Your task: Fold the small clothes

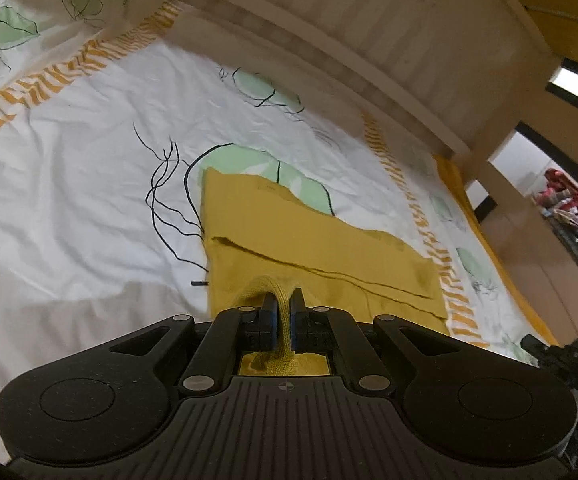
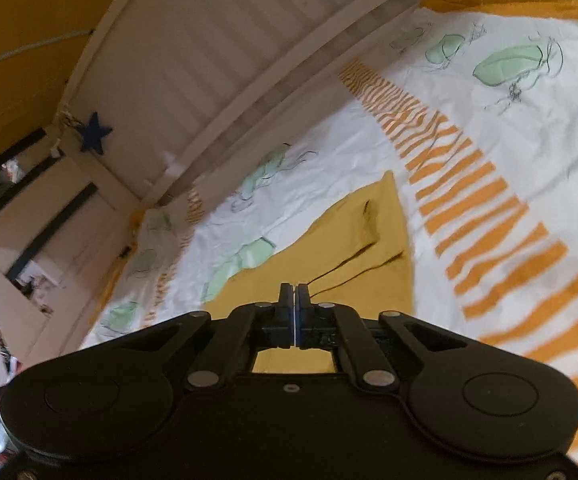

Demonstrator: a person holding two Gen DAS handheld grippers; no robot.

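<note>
A mustard-yellow garment [image 1: 289, 232] lies partly folded on a white bedsheet [image 1: 89, 200], with one layer lapped over another. My left gripper [image 1: 282, 298] is shut on a ribbed yellow edge of it, which bunches up between the blue pads and is lifted off the sheet. In the right wrist view the same garment [image 2: 353, 248] spreads out below and ahead of my right gripper [image 2: 295, 290]. Its jaws are pressed fully together, and I see no cloth between the pads.
The sheet [image 2: 489, 120] has green leaf prints and orange striped bands. A pale slatted bed board [image 1: 369, 20] runs along the far side. Shelves with clutter [image 1: 569, 216] stand past the bed's corner. A dark blue star [image 2: 94, 134] is stuck on the board's post.
</note>
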